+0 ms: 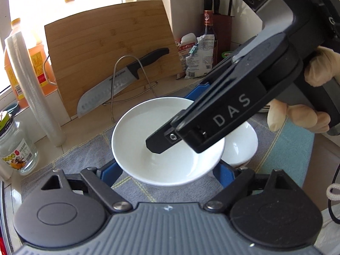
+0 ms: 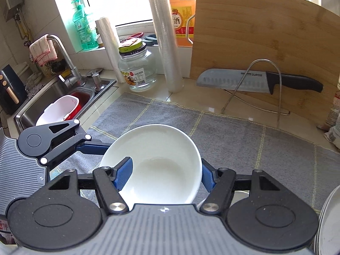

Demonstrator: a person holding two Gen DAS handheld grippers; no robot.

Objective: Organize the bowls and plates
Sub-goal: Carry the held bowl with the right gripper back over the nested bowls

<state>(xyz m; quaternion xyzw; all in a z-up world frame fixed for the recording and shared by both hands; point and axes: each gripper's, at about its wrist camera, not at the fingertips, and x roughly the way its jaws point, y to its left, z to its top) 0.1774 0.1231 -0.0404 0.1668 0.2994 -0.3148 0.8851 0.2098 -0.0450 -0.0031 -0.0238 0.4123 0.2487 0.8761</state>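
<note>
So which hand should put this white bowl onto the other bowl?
Right, probably. The right gripper pinches the white bowl by its wall, one finger inside, one outside, and the other bowl sits on that hand's side. The left gripper straddles the bowl; its grip is unclear.

Black grippers [image 2: 163, 174], blue pads; grey ribbed housing; "DAS" mark.

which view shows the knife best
The right wrist view: the knife lies side-on, whole blade and handle visible, only thin rack wires crossing it. The left wrist view shows it smaller and tilted, also whole.
</note>
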